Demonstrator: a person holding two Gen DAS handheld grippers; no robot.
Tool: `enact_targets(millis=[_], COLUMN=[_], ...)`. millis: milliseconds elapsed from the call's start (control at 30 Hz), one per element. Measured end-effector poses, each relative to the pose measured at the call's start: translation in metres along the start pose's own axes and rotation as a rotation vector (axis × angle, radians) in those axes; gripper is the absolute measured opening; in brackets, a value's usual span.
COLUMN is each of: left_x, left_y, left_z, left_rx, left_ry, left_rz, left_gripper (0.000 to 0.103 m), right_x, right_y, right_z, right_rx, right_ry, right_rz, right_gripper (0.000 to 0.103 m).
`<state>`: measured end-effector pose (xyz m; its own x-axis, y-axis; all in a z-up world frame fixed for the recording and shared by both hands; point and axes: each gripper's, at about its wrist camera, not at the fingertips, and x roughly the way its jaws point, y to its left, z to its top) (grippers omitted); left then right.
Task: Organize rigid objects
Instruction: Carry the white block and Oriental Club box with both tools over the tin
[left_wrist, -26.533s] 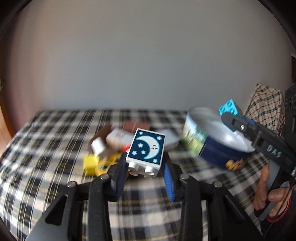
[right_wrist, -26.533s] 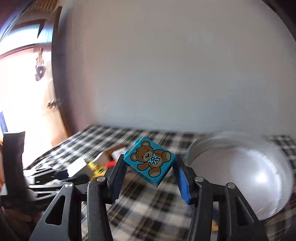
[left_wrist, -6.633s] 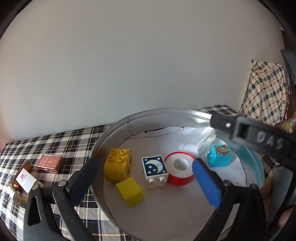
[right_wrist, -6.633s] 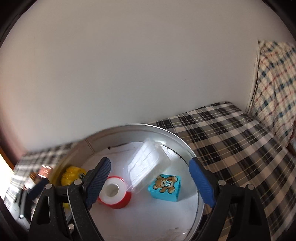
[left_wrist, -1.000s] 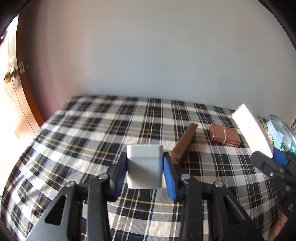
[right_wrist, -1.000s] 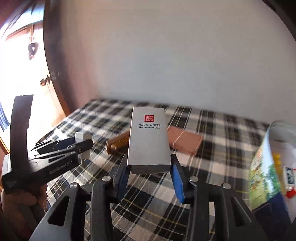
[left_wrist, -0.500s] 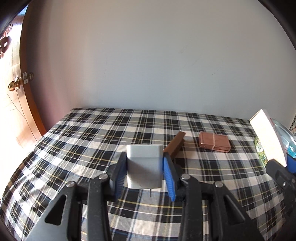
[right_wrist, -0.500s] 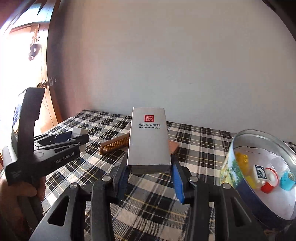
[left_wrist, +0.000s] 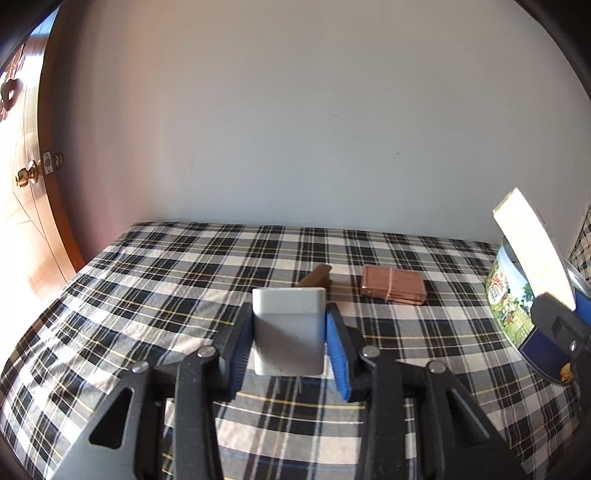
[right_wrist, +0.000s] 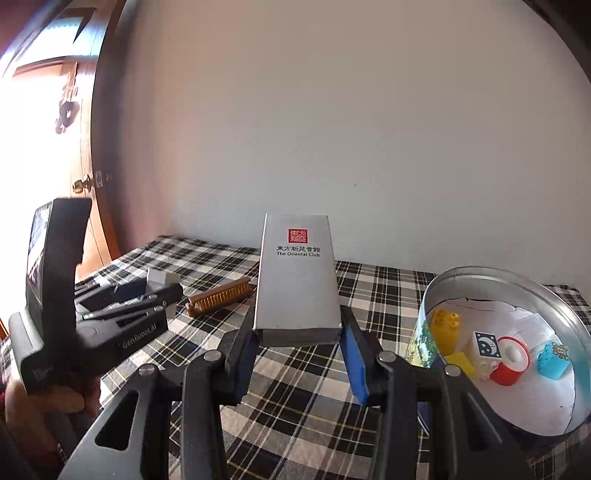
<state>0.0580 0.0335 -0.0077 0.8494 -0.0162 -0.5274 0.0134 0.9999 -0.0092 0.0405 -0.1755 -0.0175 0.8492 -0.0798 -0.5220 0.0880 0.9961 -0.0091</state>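
1. Two tools loaded. Left tool (left_wrist: 289, 339) is clamped on a white plug block (left_wrist: 289, 328); its pads press the block's two flat sides and the prongs point down.
2. Right tool (right_wrist: 297, 345) is clenched on the lower end of a tall grey box (right_wrist: 297, 273), held upright, just left of the round tin (right_wrist: 480, 275).
3. The surface is a plaid bed (left_wrist: 184, 266), not a table. A brown comb (right_wrist: 219, 295) and a copper case (left_wrist: 393, 290) lie on it, left of the tin.
4. The tin already holds toy blocks and a red ring.
5. Handling, judged: both held items are stiff and light. The box is smooth card gripped low, so it may pivot; a hold nearer its middle looks safer.
6. The comb is best pinched across its narrow spine.
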Motion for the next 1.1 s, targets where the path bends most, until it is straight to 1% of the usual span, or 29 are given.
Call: enact_targets(millis=[233, 433, 1100], left_x=[-0.006, -0.009, -0.009], left_y=[-0.017, -0.038, -0.075], left_z=[-0.001, -0.002, -0.002], left_rx=[-0.009, 0.004, 0.027], left_ry=[-0.009, -0.009, -0.008], left_rz=[-0.029, -0.063, -0.088], left_gripper=[0.037, 0.037, 0.037], right_x=[-0.006, -0.014, -0.036], right_y=[-0.008, -0.02, -0.063], right_z=[0.002, 0.0, -0.006], right_rx=[0.012, 0.02, 0.023], right_ry=[-0.022, -0.028, -0.054], right_rz=[-0.01, -0.032, -0.09], right_gripper=[0.045, 0.045, 0.045])
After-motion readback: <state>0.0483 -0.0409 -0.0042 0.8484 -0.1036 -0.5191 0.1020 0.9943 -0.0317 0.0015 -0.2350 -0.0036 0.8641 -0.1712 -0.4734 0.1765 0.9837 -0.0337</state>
